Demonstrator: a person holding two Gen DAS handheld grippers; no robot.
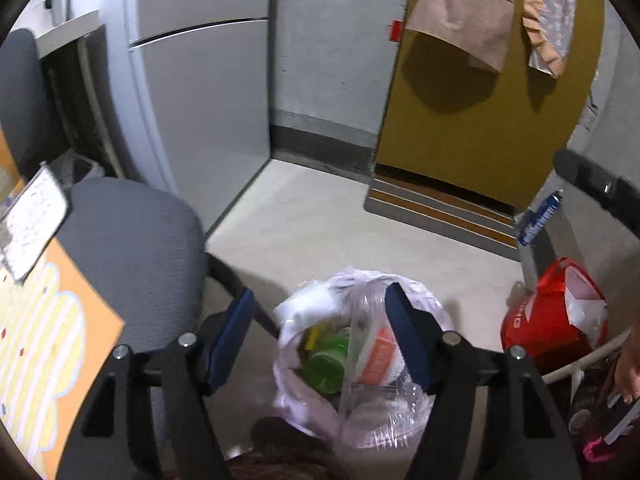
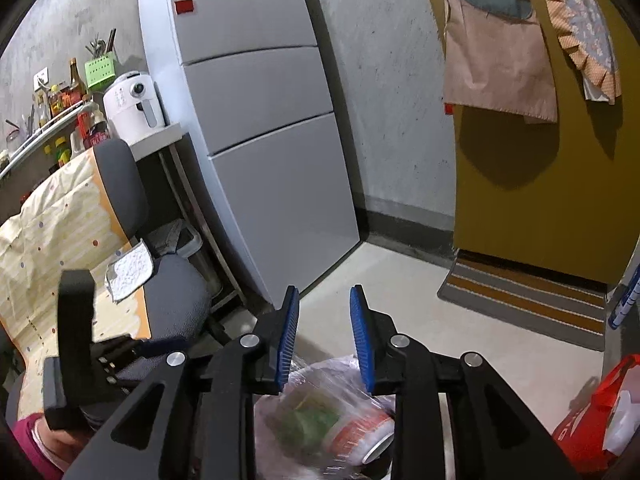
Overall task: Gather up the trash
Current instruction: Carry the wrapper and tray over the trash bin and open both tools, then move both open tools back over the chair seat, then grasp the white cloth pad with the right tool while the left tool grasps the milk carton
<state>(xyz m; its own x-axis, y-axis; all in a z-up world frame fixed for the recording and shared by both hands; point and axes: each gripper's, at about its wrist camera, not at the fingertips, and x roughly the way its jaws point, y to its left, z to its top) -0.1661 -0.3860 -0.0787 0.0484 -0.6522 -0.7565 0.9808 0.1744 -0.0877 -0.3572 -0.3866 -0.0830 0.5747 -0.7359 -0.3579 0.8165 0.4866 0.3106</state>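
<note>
A clear plastic trash bag (image 1: pixel 360 360) sits on the floor, holding a green cup (image 1: pixel 326 368), an orange-and-white tub (image 1: pixel 380 360) and other waste. My left gripper (image 1: pixel 320 320) is open and empty, hovering above the bag with its fingers spread either side of it. My right gripper (image 2: pixel 325 320) is open and empty, its blue pads (image 2: pixel 290 336) apart, above the same bag (image 2: pixel 320 416). The left gripper's body (image 2: pixel 76 344) shows at the left of the right wrist view.
A grey office chair (image 1: pixel 128 256) stands left of the bag, beside a table with an orange-and-yellow cloth (image 1: pixel 44 340). A grey fridge (image 1: pixel 200 100) and a yellow door (image 1: pixel 480 120) with a striped mat (image 1: pixel 440 212) stand behind. A red bag (image 1: pixel 556 320) sits right.
</note>
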